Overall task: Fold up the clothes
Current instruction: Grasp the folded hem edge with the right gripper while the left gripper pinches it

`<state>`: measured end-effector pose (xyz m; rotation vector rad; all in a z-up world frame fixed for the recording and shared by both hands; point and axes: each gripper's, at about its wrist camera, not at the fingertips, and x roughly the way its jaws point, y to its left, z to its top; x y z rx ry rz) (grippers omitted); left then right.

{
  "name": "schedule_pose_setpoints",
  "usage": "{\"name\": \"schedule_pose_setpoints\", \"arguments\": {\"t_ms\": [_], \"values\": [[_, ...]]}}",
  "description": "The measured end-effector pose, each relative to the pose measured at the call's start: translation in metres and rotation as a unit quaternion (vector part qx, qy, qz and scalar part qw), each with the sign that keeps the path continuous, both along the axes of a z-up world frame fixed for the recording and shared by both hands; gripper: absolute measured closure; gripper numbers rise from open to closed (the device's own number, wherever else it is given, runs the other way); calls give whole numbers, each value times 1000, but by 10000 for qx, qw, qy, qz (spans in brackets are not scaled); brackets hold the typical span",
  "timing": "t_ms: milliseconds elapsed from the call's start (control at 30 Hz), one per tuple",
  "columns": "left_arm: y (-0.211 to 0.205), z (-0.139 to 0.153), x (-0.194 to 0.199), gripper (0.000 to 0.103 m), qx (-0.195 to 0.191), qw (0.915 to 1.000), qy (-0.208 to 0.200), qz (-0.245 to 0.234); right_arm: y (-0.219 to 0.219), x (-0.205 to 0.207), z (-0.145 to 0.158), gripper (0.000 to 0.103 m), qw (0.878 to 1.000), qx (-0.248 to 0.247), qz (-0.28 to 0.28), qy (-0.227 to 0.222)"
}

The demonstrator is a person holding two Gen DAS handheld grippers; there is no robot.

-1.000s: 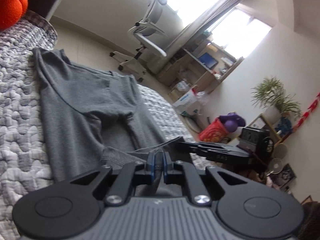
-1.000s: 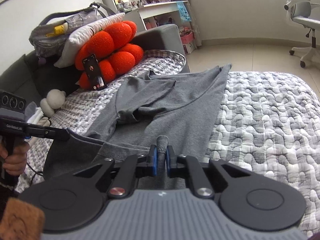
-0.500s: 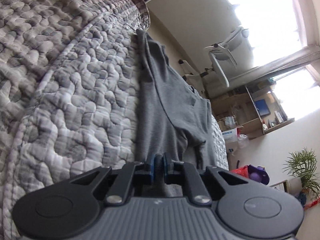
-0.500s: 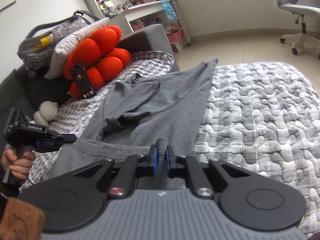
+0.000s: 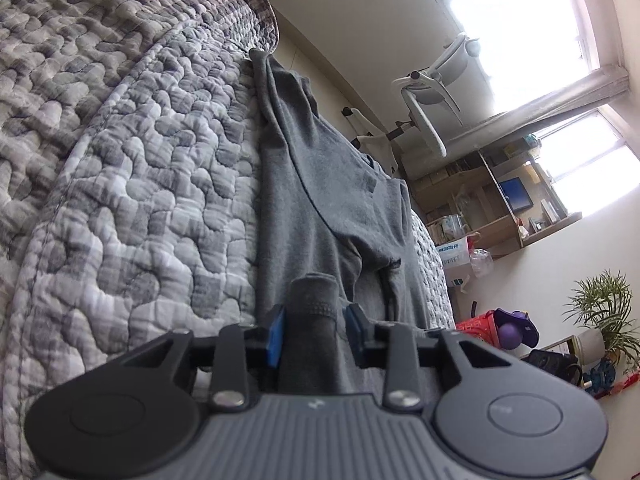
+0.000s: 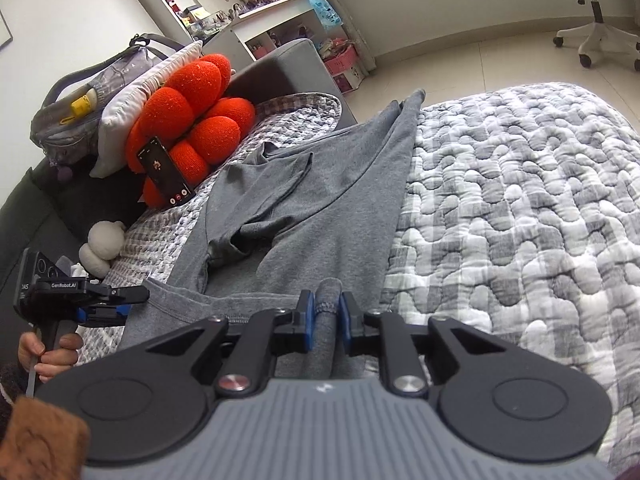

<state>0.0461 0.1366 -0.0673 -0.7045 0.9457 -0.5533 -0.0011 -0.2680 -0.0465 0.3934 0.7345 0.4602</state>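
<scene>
my left claw [image 5: 315, 330] lets go of the soft shirt [image 6: 320, 216] near the bed edge [image 6: 520, 264].
its jaws are opening, hem loose between; my right claw [image 6: 324, 316] pinches the hem. light, floppy, best held by the hem corners.

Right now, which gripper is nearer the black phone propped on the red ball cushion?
Left. The left gripper sits just below the black phone at the garment's left edge; the right gripper is further right along the grey hem.

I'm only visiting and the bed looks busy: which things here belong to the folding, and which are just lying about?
Part of the job:
grey shirt
left gripper, jaws opening, hem between them
right gripper, shut on the hem
quilt under the shirt

Just lying about:
orange cushion
phone
bag
chair
plant
</scene>
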Motion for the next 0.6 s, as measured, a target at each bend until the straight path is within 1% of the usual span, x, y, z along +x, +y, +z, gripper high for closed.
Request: {"name": "schedule_pose_setpoints", "arguments": {"t_ms": [67,233,367,467,600], "values": [[3,0,0,95,78,9999,-76,11,2,-2,2,92,10000,-24,-30,-73],[5,5,-1,95,-4,9994,-357,50,2,-6,8,93,9994,-61,-150,-315],[3,10,4,95,107,9978,-580,307,-4,-3,9,93,9984,42,-356,-430],[-2,13,10,95,171,9961,-761,414,-8,2,8,94,9976,137,-489,-464],[-4,8,18,95,295,9949,-753,600,-9,13,7,93,9969,207,-590,-479]]}}
